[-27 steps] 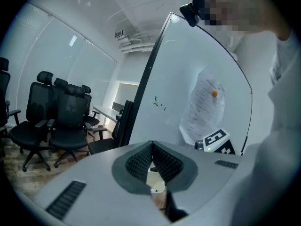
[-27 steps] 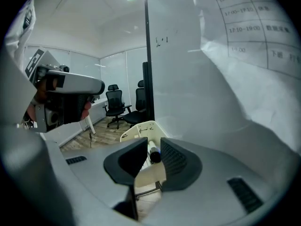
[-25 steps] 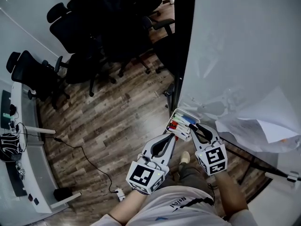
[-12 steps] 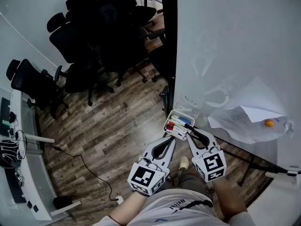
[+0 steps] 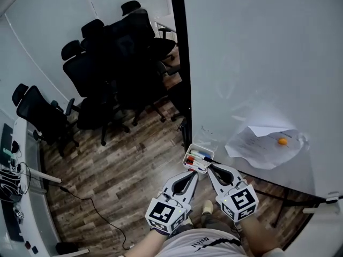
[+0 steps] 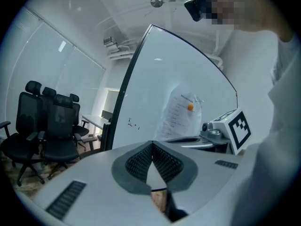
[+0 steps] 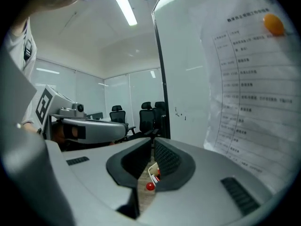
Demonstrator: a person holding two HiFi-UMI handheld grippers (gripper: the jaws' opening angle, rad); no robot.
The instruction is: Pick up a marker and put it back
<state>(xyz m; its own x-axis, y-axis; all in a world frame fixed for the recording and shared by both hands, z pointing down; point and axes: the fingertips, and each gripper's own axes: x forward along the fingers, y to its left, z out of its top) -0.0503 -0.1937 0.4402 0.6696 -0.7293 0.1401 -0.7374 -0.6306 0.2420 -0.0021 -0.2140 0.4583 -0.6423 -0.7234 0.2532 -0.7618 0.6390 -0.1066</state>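
Observation:
A small white marker tray [image 5: 188, 155] hangs at the whiteboard's lower left edge with blue, red and black markers [image 5: 197, 159] lying in it. My right gripper [image 5: 210, 167] is shut and empty, its tips just short of the tray's near right corner. Through the slit under its jaws in the right gripper view I see the tray [image 7: 153, 170] and a red marker cap [image 7: 150, 186]. My left gripper [image 5: 195, 173] is also shut and empty, its tips just below the tray. In the left gripper view its jaws [image 6: 152, 143] meet in front of the whiteboard.
The whiteboard [image 5: 257, 63] fills the right side, with a printed sheet [image 5: 257, 146] pinned by an orange magnet [image 5: 282, 141]. Black office chairs [image 5: 107, 63] crowd a table at the back left. A white desk [image 5: 24, 197] with cables runs along the left over wood flooring [image 5: 123, 175].
The right gripper's tips were at the markers in the tray; they now sit just outside it. Both grippers have drawn closer together. The head view has tilted up, showing more whiteboard.

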